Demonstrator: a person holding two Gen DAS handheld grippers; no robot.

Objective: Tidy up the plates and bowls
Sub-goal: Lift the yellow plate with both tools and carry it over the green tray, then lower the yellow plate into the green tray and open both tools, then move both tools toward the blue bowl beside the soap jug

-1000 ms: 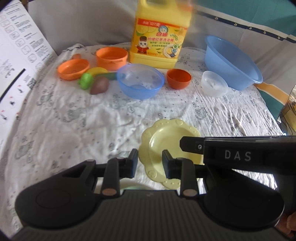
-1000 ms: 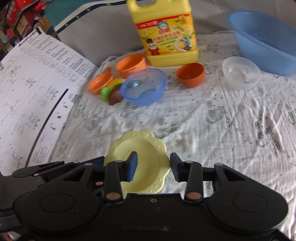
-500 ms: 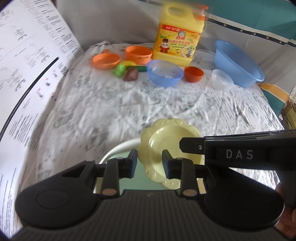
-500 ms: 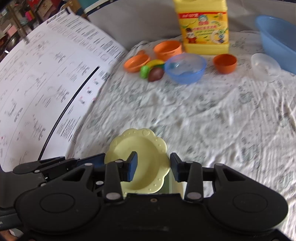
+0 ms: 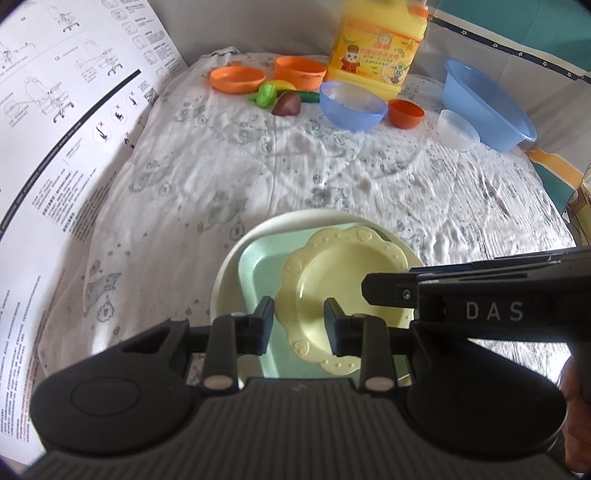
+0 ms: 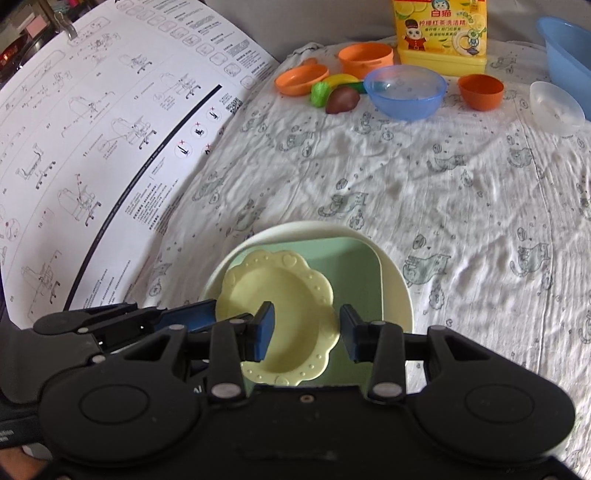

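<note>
The gripper bodies hide the near edge of the yellow plate (image 5: 343, 280), the green tray (image 5: 258, 273) and the white plate (image 5: 225, 291) under them, in both views. Whether the yellow plate touches the tray or hangs above it cannot be told. In the right wrist view the picture's edge cuts off the detergent jug (image 6: 441, 33) at the top, and the blue basin (image 6: 565, 51) and clear bowl (image 6: 556, 107) at the right. The jug's top is blurred in the left view. The print on the instruction sheet (image 6: 92, 147) is too small to read.
</note>
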